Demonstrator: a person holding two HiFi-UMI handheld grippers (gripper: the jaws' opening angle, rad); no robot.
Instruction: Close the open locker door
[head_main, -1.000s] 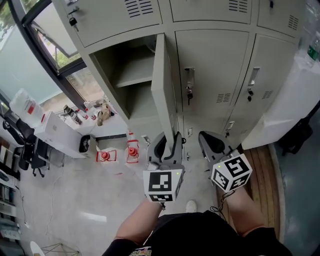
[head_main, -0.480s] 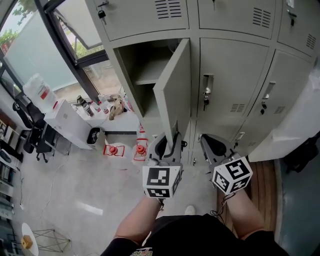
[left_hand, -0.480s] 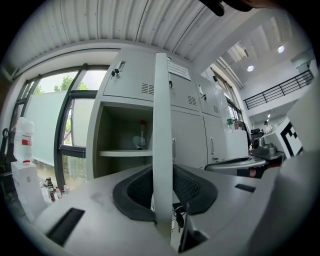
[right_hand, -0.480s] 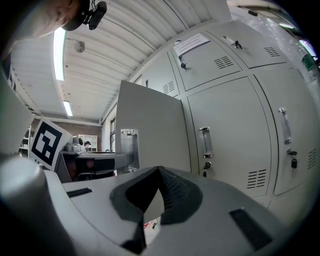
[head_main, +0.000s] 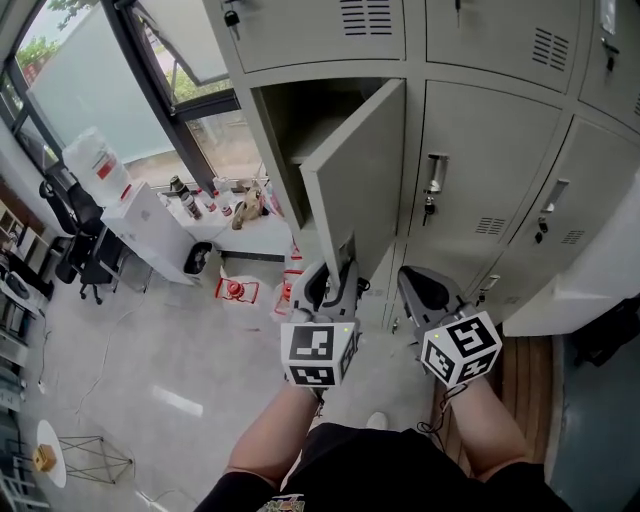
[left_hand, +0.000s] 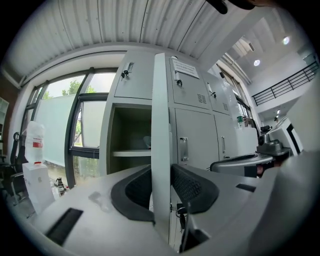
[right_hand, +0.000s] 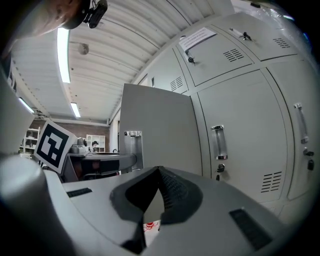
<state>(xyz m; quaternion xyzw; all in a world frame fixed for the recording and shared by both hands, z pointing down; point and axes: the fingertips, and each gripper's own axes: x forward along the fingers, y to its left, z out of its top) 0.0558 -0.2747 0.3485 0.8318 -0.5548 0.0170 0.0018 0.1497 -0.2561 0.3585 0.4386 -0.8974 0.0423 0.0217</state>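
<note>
The locker door (head_main: 358, 190) stands roughly half open on the bank of lockers at the far side. Its long axis is vertical. It is hinged along its right, far edge against the neighbouring door (head_main: 480, 170), and its free edge swings out to the near left, towards the person. It is a flat, smooth panel of pale grey painted sheet metal, thin when seen edge-on. Behind it, on the left, the open compartment (head_main: 285, 125) shows dark walls and a flat horizontal shelf (left_hand: 131, 154) of the same metal.

The left gripper (head_main: 338, 268) has hold of the door's free edge low down. In the left gripper view that edge (left_hand: 161, 125) rises as a narrow upright strip straight between the jaws. The black, finely ribbed pads (left_hand: 192, 185) lie against both faces, and the jaws are easing apart a little. The gripper body is smooth grey plastic with rounded shoulders.

The right gripper (head_main: 412, 278) hangs just right of the left one, near the foot of the neighbouring door and apart from it. Its jaws are closed tip to tip on nothing, and its ribbed pads (right_hand: 172, 192) meet in a peak. The neighbouring door carries an upright chrome handle (head_main: 432, 175) and a louvred vent.
</note>
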